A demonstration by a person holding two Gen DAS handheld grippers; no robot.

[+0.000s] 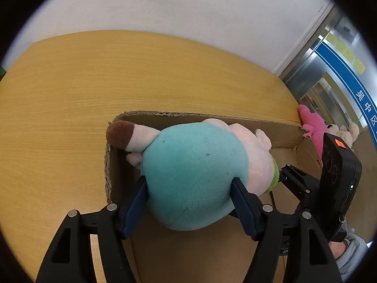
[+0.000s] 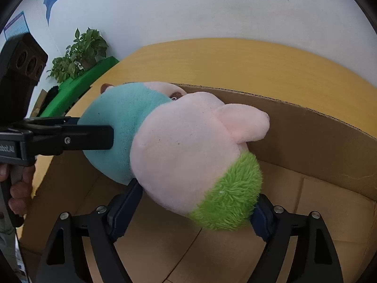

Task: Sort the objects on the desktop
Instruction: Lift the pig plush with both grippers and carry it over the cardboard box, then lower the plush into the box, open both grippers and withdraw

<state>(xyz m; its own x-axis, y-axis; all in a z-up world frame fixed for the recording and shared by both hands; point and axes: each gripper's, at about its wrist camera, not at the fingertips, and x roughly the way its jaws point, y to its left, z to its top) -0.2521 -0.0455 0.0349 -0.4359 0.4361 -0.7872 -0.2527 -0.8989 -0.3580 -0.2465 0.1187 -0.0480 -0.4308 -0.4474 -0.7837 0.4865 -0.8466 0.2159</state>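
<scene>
We hold one soft plush pig toy (image 1: 193, 176), with a turquoise body, pale pink head and fuzzy green patch, between both grippers, above the open brown cardboard box (image 1: 278, 139).

Left gripper (image 1: 189, 202): its blue-padded fingers (image 1: 242, 207) are pinched on the turquoise body, one on each side, and the plush bulges outward between them. In the right wrist view this gripper (image 2: 110, 136) enters from the left of the box, and only one black finger is visible, pressed into the turquoise fabric; the other is hidden behind the toy. Part of the hand (image 2: 18, 188) on its handle is visible, cut off by the frame edge.

Right gripper (image 2: 198, 202): its fingers are clamped on the pink head and green patch (image 2: 228, 193). The toy covers both fingertips, so we cannot see the contact surfaces. In the left wrist view only the black linkage and camera housing of this gripper (image 1: 306, 181) appear, right of the toy.

The toy's brown-tipped limb (image 1: 122, 136) overhangs the left corner of the box. Its face is mostly turned away; a dark detail near the far box wall cannot be made out.

The box rests on the yellow wood-grain bench (image 1: 94, 89). Its near wall is hidden under the grippers. Beyond the right corner of the box lie a pink plush (image 1: 313, 127) and a cream plush (image 1: 344, 134), both partly hidden. A green potted plant (image 2: 80, 52) stands beyond the left end of the bench.
</scene>
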